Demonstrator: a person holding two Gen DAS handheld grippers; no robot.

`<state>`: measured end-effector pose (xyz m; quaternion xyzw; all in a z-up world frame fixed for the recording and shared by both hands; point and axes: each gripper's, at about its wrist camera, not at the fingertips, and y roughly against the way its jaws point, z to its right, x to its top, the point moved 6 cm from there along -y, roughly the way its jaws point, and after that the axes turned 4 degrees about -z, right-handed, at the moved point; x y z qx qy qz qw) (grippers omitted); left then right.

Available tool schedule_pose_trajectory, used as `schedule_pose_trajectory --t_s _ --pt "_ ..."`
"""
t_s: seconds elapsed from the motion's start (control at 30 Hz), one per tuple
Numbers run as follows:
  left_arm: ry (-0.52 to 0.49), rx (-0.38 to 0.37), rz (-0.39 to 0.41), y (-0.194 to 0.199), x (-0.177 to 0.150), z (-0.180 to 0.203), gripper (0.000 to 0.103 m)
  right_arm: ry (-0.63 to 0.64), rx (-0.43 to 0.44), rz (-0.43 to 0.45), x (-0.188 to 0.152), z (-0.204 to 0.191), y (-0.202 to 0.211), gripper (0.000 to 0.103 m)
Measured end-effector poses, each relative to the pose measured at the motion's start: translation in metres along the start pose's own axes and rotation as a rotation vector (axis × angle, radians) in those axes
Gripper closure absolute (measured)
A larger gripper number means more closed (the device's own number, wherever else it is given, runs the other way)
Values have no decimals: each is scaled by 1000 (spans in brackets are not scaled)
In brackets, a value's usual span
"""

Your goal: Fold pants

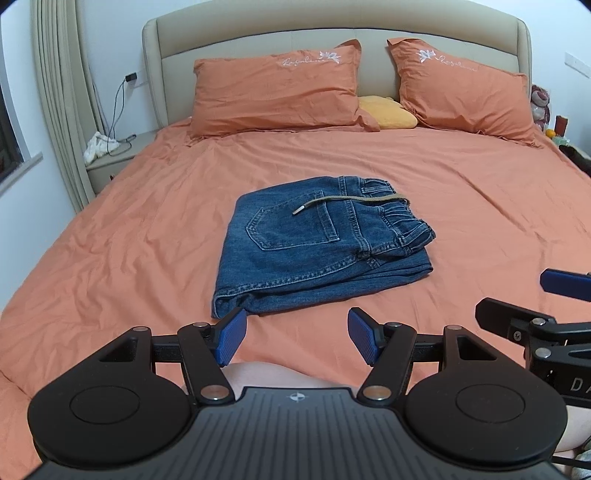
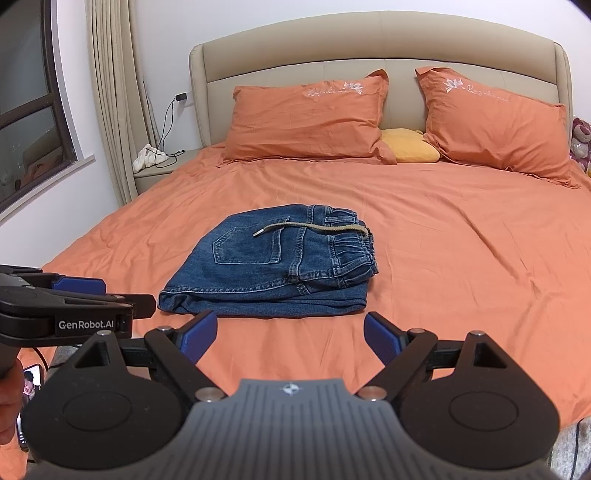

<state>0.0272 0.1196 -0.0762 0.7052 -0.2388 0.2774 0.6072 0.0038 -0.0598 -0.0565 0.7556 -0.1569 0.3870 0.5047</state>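
Blue jeans (image 1: 314, 247) lie folded in a compact stack on the orange bed sheet (image 1: 129, 240), waistband to the right, a beige drawstring (image 1: 351, 201) lying across the top. They also show in the right wrist view (image 2: 273, 269). My left gripper (image 1: 295, 339) is open and empty, held just short of the stack's near edge. My right gripper (image 2: 290, 338) is open and empty, also near the stack's front edge. The right gripper shows at the right edge of the left wrist view (image 1: 535, 299); the left gripper shows at the left of the right wrist view (image 2: 122, 295).
Two orange pillows (image 1: 277, 92) (image 1: 465, 88) and a yellow cushion (image 1: 386, 112) lie against the beige headboard (image 1: 332, 33). A nightstand (image 1: 114, 158) with a white cloth and charger cable stands at the left, beside curtains. A phone (image 2: 31, 384) shows at lower left.
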Motion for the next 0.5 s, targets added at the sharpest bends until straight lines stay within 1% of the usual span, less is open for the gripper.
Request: schedule_pose_trajectory --t_s 0.27,0.5 --pt "-21 14 22 3 1 0 29 0 0 2 0 0 1 20" --pt "-19 9 32 6 1 -1 29 0 0 4 1 0 2 20"
